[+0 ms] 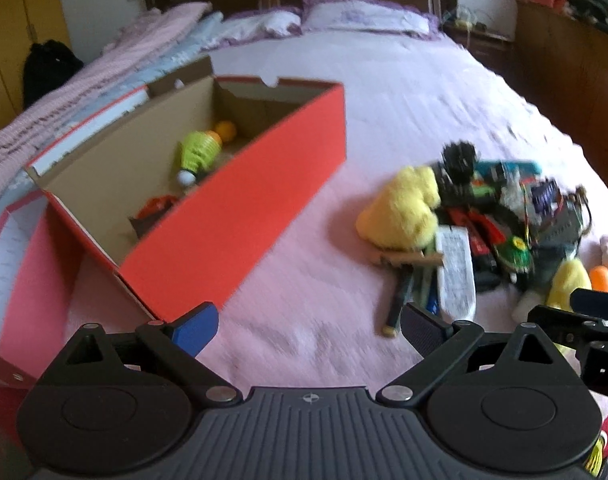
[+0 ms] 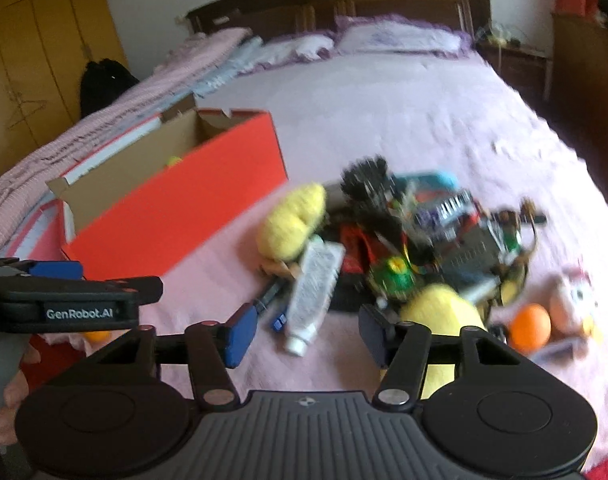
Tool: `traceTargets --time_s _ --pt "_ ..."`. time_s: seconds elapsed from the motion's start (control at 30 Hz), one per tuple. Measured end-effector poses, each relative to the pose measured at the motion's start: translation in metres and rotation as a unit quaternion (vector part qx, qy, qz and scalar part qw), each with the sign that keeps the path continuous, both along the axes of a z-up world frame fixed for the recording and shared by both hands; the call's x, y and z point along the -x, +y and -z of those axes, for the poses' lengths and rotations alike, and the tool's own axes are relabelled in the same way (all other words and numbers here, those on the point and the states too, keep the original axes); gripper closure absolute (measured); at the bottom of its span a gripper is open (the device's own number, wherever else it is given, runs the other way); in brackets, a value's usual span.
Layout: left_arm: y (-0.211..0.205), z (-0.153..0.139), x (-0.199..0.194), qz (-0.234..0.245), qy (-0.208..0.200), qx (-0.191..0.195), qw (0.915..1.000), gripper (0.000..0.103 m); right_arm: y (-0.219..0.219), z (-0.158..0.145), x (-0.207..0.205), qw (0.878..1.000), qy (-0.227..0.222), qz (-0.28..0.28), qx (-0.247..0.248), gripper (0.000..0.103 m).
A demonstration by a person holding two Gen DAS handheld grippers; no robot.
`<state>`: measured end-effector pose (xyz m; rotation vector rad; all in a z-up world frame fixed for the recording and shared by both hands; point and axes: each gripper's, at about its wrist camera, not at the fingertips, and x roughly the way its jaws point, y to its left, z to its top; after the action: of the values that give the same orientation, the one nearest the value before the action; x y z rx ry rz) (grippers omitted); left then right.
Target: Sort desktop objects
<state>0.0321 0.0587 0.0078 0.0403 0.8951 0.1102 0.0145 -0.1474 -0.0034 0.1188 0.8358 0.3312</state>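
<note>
An open red shoe box (image 1: 240,208) sits on the pink bed, left of centre; it also shows in the right wrist view (image 2: 176,208). Inside lie a yellow-green shuttlecock (image 1: 198,154), an orange ball (image 1: 226,130) and something red. A pile of mixed objects (image 1: 500,216) lies to the right, with a yellow plush (image 1: 404,208), a white tube (image 1: 456,268) and an orange ball (image 1: 600,278). In the right wrist view the white tube (image 2: 314,292) lies just ahead. My left gripper (image 1: 308,326) is open and empty near the box's front corner. My right gripper (image 2: 304,334) is open and empty before the pile.
The red box lid (image 1: 20,280) lies left of the box. Folded pink blankets (image 1: 84,92) run along the bed's left side, pillows (image 1: 368,16) and a dark headboard at the far end. A wooden cabinet (image 1: 576,60) stands right of the bed.
</note>
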Motion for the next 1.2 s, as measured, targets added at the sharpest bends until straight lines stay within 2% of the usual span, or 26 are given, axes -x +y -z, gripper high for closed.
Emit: traceTargets --time_s 0.13,0.4,0.57,0.8,0.97,1.07,1.13,1.2 --pt "-0.007 0.015 0.0 0.02 0.016 0.002 0.9997 0.005 -0.011 0.018 0.001 0.999 0.038 0.001 -0.014 0.063" --pt "-0.027 0.037 -0.003 0.055 0.049 0.004 0.9973 0.005 -0.025 0.032 0.015 0.998 0.056 0.0 0.003 0.065" --pt "-0.045 0.047 -0.003 0.086 0.064 0.005 0.9942 0.005 -0.066 0.037 0.027 0.996 0.063 0.066 0.009 0.064" --pt "-0.076 0.051 0.009 0.154 0.066 0.01 0.9858 0.005 -0.125 0.048 0.04 0.983 0.065 0.166 0.04 0.064" --pt "-0.098 0.054 0.017 0.198 0.067 0.006 0.9779 0.005 -0.145 0.05 0.041 0.977 0.052 0.196 0.066 0.064" --pt "-0.107 0.053 0.023 0.232 0.069 0.019 0.9702 0.005 -0.152 0.055 0.041 0.977 0.054 0.199 0.062 0.064" --pt "-0.113 0.048 0.029 0.267 0.072 0.044 0.9599 0.009 -0.151 0.056 0.04 0.978 0.053 0.195 0.057 0.064" --pt "-0.119 0.042 0.038 0.309 0.074 0.071 0.9456 0.013 -0.149 0.055 0.04 0.98 0.048 0.188 0.049 0.064"
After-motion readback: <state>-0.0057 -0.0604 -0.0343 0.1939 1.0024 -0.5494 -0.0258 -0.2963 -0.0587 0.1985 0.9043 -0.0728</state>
